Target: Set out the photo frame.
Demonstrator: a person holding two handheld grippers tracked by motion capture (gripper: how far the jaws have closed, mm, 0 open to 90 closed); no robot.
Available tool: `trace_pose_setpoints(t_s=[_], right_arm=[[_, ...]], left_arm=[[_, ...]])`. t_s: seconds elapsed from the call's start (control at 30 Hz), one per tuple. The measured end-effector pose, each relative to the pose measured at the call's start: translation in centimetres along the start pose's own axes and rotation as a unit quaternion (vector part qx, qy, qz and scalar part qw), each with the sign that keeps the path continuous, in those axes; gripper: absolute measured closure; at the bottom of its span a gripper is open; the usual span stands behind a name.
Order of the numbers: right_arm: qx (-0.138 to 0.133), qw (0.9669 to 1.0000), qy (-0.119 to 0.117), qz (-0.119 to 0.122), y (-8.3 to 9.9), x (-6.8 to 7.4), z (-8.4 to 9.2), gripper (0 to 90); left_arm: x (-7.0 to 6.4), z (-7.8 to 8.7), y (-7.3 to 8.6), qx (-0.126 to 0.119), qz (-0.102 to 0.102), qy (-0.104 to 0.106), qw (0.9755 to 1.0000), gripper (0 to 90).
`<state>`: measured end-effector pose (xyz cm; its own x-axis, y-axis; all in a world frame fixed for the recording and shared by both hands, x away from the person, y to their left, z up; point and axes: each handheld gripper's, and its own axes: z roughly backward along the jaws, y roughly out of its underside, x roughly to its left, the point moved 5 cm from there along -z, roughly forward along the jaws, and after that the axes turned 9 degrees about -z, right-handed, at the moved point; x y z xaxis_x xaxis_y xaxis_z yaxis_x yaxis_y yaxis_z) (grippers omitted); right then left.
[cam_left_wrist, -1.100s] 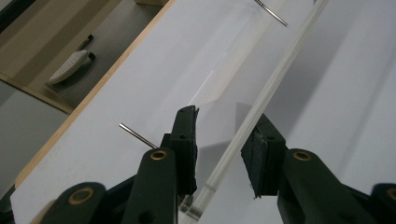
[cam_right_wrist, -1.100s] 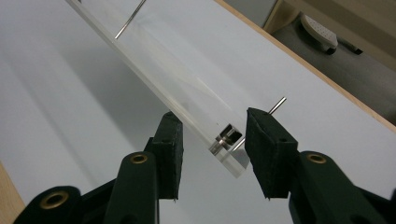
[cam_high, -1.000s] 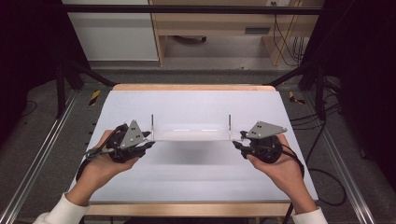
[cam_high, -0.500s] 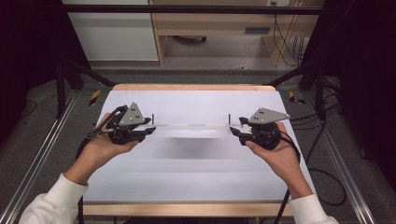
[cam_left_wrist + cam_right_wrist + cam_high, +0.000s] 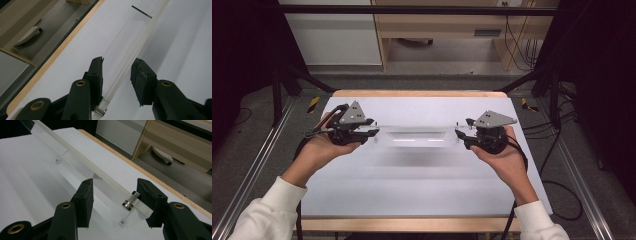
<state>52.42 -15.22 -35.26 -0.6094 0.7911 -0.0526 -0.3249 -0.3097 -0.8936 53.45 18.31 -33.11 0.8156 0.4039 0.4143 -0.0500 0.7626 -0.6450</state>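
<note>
Both grippers, left (image 5: 116, 75) and right (image 5: 113, 197), jaws parted, straddling opposite ends of a clear acrylic panel (image 5: 419, 135) above the tabletop (image 5: 412, 185).

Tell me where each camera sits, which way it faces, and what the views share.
High view: above the person's side, looking forward and down on the white table; both forearms, left gripper, right gripper.
Left gripper view: rides that gripper, looking along its black fingers down the clear acrylic piece.
Right gripper view: along its own fingers at the piece's other end, with a metal pin.
Shared: all show that piece and the table.
</note>
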Motion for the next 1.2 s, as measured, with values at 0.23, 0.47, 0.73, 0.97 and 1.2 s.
trace_pose_setpoints(t_s=[0.23,0.47,0.73,0.97,1.2], right_arm=[[0.005,0.9999,-0.002,-0.013,-0.7,-0.6,-0.4,48.5],[0.006,0.9999,-0.002,-0.016,-1.1,-0.9,-0.7,48.4],[0.008,0.9998,-0.002,-0.020,-1.5,-1.3,-1.0,48.3],[0.009,0.9996,0.000,-0.026,-1.8,-1.6,-1.2,47.8],[0.010,0.9996,0.003,-0.025,-2.2,-1.8,-1.5,47.6]], left_arm=[[0.7,-0.1,-0.3,-0.012,0.016,-0.008,0.9998,58.1],[1.5,1.3,-1.4,-0.087,0.053,-0.025,0.9945,47.4],[2.2,3.4,-2.1,-0.161,0.106,-0.081,0.9778,26.5],[0.7,4.7,-0.3,-0.189,0.152,-0.091,0.9658,11.8],[-0.3,4.4,3.0,-0.165,0.173,-0.118,0.9638,10.3]])
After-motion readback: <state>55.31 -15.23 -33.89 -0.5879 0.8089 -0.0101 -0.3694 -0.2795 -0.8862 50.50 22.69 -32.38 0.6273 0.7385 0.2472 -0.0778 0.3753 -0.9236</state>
